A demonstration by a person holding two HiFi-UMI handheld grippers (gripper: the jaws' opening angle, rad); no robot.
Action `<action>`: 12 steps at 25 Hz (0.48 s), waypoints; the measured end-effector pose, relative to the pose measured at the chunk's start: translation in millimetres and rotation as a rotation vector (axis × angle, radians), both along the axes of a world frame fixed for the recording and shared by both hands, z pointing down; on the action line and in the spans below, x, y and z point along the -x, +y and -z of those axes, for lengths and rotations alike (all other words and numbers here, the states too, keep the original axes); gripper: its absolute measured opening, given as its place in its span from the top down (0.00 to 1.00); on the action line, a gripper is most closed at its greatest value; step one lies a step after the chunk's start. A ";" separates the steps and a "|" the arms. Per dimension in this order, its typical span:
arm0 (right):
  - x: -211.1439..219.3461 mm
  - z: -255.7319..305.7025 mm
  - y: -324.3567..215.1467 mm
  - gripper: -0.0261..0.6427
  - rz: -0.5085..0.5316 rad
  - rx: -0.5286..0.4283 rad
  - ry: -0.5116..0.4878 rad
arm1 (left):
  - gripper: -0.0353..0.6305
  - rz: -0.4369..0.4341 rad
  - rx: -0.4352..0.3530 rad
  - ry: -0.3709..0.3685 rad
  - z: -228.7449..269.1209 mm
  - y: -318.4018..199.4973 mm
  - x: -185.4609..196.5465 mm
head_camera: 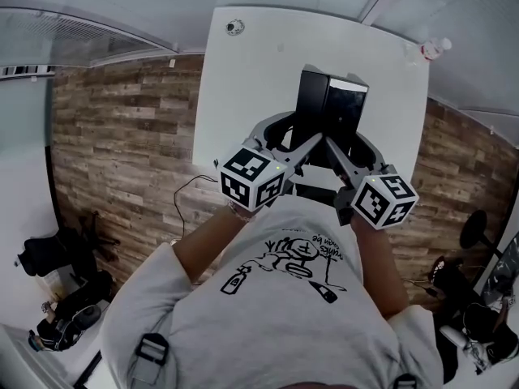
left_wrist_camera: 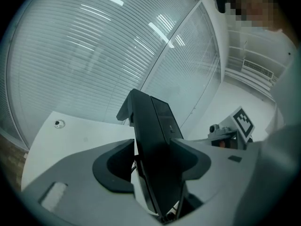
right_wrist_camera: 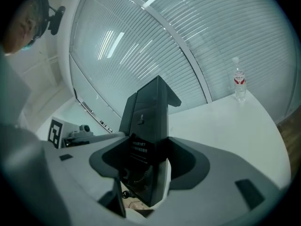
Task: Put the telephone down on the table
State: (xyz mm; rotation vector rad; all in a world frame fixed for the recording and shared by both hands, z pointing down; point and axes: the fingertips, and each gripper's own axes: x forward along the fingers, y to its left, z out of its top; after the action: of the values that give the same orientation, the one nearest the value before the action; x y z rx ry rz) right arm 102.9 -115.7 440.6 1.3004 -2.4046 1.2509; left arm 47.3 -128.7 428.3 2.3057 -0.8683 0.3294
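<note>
- Currently the telephone [head_camera: 331, 108] is upright and appears to be held above the near part of the white desk [head_camera: 243, 87].
- Left gripper [head_camera: 306, 146] and right gripper [head_camera: 339, 154]: jaws clamped on the telephone from opposite sides.
- Step in hand: likely the carry.
- Next move: lower it evenly until it rests on the desk, then release both jaws.
</note>
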 end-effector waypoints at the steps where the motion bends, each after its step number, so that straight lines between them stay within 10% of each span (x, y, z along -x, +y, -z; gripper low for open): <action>1: -0.6 -4.1 0.6 0.61 0.000 0.004 0.002 | 0.61 -0.002 0.005 -0.001 -4.1 0.5 -0.6; 12: -2.5 -45.9 8.3 0.61 -0.002 0.058 -0.006 | 0.61 0.004 0.047 -0.010 -46.0 7.7 -2.4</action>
State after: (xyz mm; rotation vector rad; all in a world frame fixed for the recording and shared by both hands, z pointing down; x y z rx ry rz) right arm 105.4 -107.4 486.5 1.2848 -2.3525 1.3167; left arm 49.7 -121.0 474.3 2.2607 -0.8610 0.3567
